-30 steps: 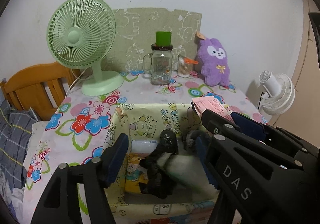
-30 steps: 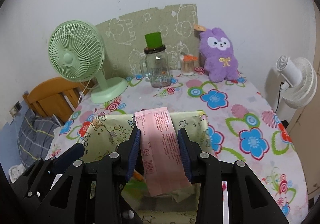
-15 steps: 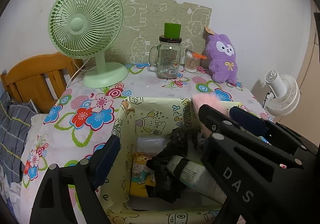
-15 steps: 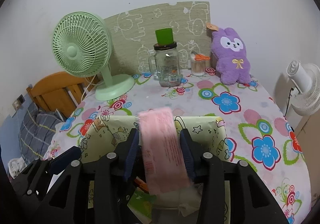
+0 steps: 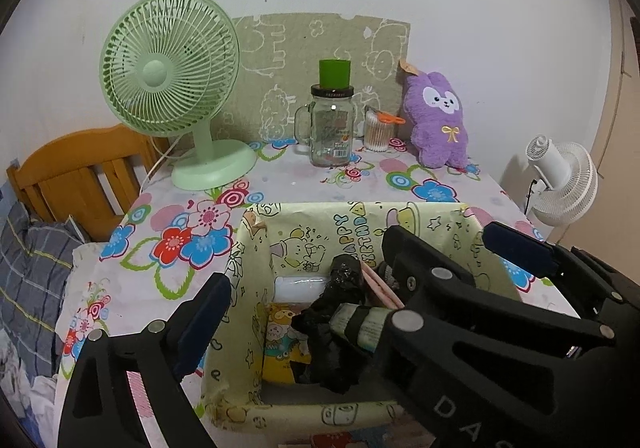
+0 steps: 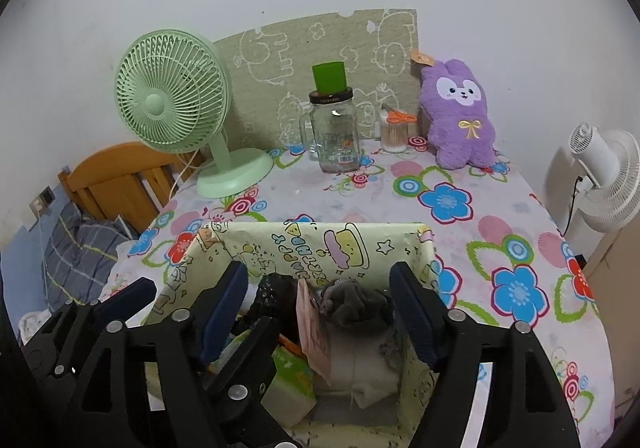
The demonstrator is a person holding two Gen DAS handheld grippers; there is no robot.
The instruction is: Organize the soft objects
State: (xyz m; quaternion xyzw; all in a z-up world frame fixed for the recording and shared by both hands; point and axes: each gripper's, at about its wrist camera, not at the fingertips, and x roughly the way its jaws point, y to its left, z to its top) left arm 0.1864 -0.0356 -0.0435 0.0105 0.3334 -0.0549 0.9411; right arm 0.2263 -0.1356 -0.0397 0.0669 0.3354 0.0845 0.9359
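I have both grippers low over the paper-lined box (image 6: 320,238) that sits on the flowered tablecloth (image 6: 480,207). My right gripper (image 6: 320,308) has its blue-padded jaws spread wide with nothing between them; the pink packet (image 6: 312,332) stands on edge inside the box in the gap between the fingers, touching neither pad. Just right of the packet lies a grey soft bundle (image 6: 356,302), with pale cloth (image 6: 368,364) beneath it, and a black crumpled item (image 6: 276,294) sits to the packet's left. My left gripper (image 5: 308,288) is also wide open and empty, one finger outside the box's left wall and the other reaching over its interior. From that side I see the box (image 5: 320,215) holding the same black crumpled item (image 5: 332,324), a white tube-like object (image 5: 300,286) against the far wall, a yellow cartoon-printed packet (image 5: 284,344) at the bottom, and the pink packet's edge (image 5: 380,290) beside the right finger. At the back of the table stand a green desk fan (image 6: 176,107), a glass mug jar (image 6: 334,135) with a green cup on top, a cotton-swab container (image 6: 394,133) and a purple plush toy (image 6: 460,119), all well apart from the box. A white fan (image 6: 604,175) stands off the table's right edge
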